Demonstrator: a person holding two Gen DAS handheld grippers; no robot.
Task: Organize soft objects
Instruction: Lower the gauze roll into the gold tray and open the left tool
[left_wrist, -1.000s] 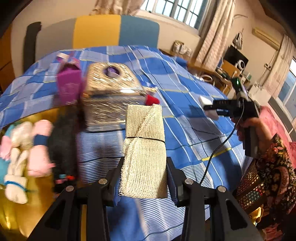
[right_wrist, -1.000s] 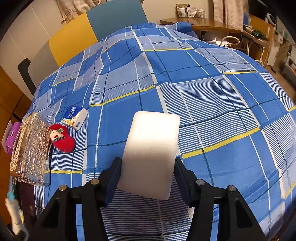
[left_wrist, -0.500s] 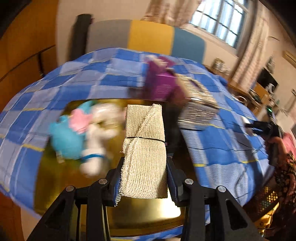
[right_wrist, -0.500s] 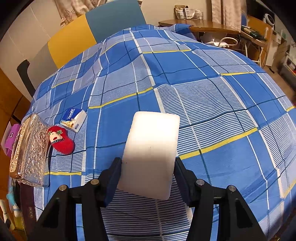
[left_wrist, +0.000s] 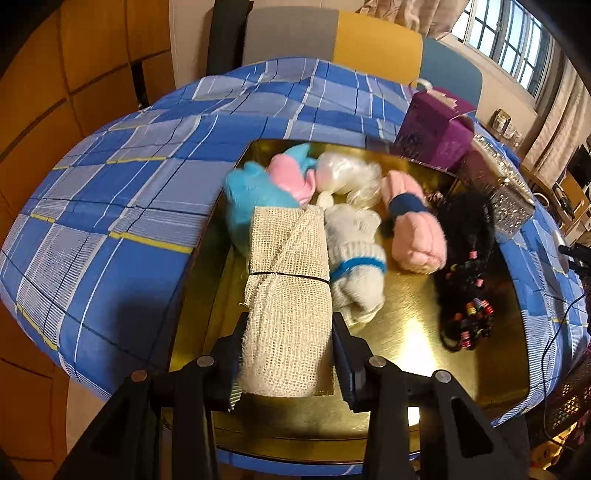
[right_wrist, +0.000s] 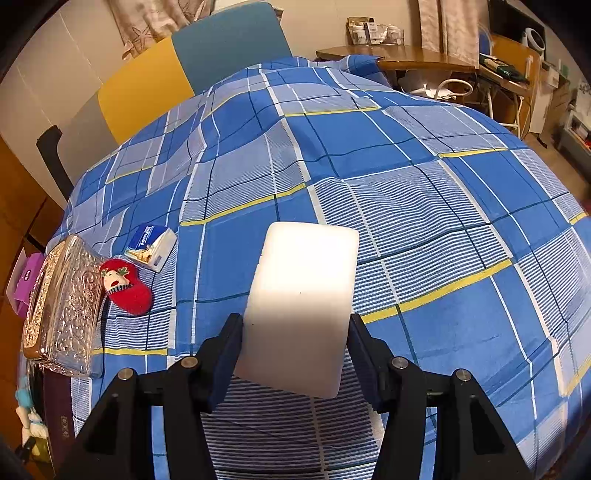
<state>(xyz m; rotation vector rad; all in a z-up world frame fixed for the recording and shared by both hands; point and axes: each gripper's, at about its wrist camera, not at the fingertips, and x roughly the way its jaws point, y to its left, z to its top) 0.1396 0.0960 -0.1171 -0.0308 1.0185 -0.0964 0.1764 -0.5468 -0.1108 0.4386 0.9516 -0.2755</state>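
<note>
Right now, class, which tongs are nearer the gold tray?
Left. The left tongs hang directly over the gold tray; the right tongs are over bedspread, away.

A blue plaid bedspread (right_wrist: 424, 192) with yellow and white lines covered the bed, backed by a headboard (right_wrist: 192, 70) panelled in grey, yellow and teal. Wood-panelled walls (left_wrist: 74, 74) stood to one side, while a barred window (left_wrist: 513, 48) with pale curtains (left_wrist: 554, 122) admitted daylight. Beyond the bed, a wooden desk (right_wrist: 417, 61) carried clutter, beside a beige floor (right_wrist: 554, 155).
</note>
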